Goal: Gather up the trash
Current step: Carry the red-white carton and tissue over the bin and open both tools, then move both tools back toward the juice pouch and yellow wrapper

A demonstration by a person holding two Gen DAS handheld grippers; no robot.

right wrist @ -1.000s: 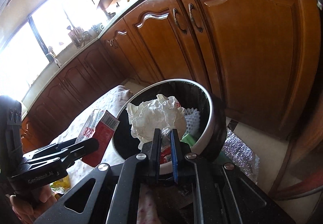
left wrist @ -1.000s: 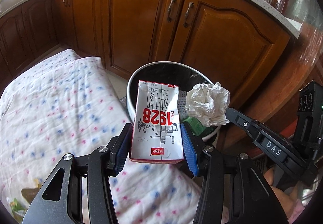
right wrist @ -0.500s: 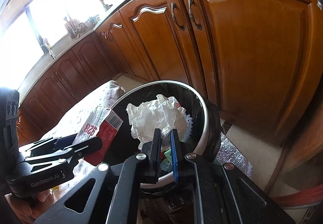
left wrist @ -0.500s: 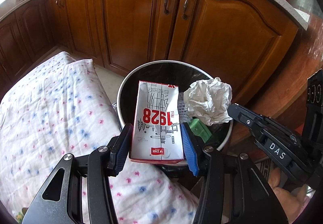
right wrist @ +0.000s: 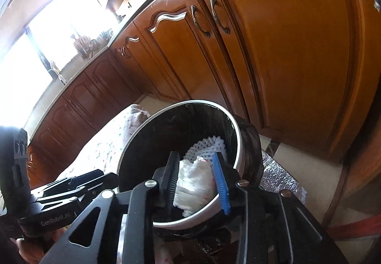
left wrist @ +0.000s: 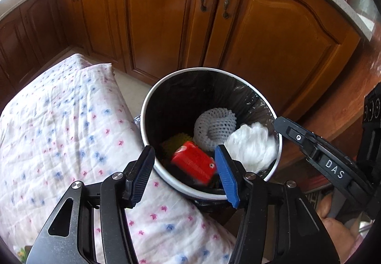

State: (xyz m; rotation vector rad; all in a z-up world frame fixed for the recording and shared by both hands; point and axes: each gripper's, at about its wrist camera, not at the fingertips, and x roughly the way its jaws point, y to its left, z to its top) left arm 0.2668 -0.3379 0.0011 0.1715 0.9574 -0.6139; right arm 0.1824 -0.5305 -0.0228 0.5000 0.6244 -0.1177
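Note:
My left gripper (left wrist: 184, 173) hangs over the white bin (left wrist: 147, 106) lined with a black bag. Its jaws are opening and nothing is between them. The red and white milk carton (left wrist: 193, 164) lies blurred inside the bin, beside a white foam net (left wrist: 214, 125). The crumpled white paper (left wrist: 250, 144) is blurred at the bin's right wall, just below my right gripper (left wrist: 285, 125). In the right wrist view my right gripper (right wrist: 195, 168) is opening over the bin (right wrist: 233, 125). The paper (right wrist: 193, 183) shows between its fingers, loose from the pads. My left gripper (right wrist: 104, 178) reaches in from the left.
A cloth with blue and pink spots (left wrist: 71, 133) covers the surface left of the bin. Wooden cabinet doors (left wrist: 273, 37) stand close behind it. A silver foil mat (right wrist: 278, 175) lies on the floor to the right. A hand (left wrist: 333, 223) holds the right gripper.
My left jaws widened and the carton dropped out of them into the bin. My right jaws parted and the paper ball fell from them into the bin.

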